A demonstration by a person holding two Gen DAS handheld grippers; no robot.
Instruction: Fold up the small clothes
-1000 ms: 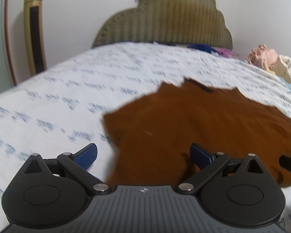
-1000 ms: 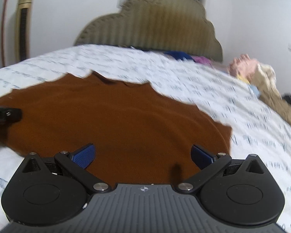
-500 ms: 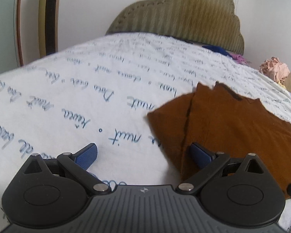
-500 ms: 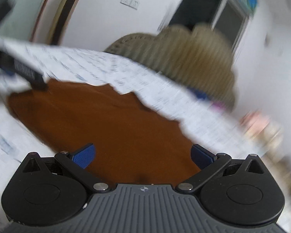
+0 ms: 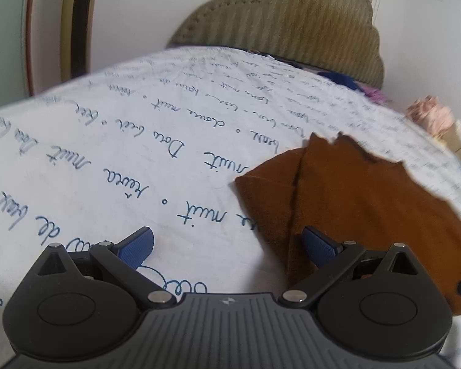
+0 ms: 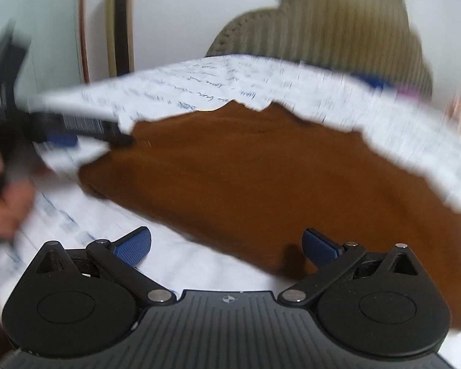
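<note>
The brown garment (image 5: 368, 203) lies flat on the bed (image 5: 113, 166), its left sleeve spread out from the body, so I judge I am at the start of a fold. My left gripper (image 5: 227, 246) hangs over the garment's left edge with fingers wide and holding nothing, and my right gripper (image 6: 227, 246) sits at the garment's near hem, wide and empty too. Next I should close on the sleeve and bring it across the garment

Left tool (image 5: 227, 246): jaws spread wide, blue pads (image 5: 136, 246) apart, nothing between them. Right tool (image 6: 227, 246): jaws likewise spread wide and empty. In the right wrist view, the left tool appears blurred at far left, gripped by a bare hand (image 6: 3, 209).
</note>
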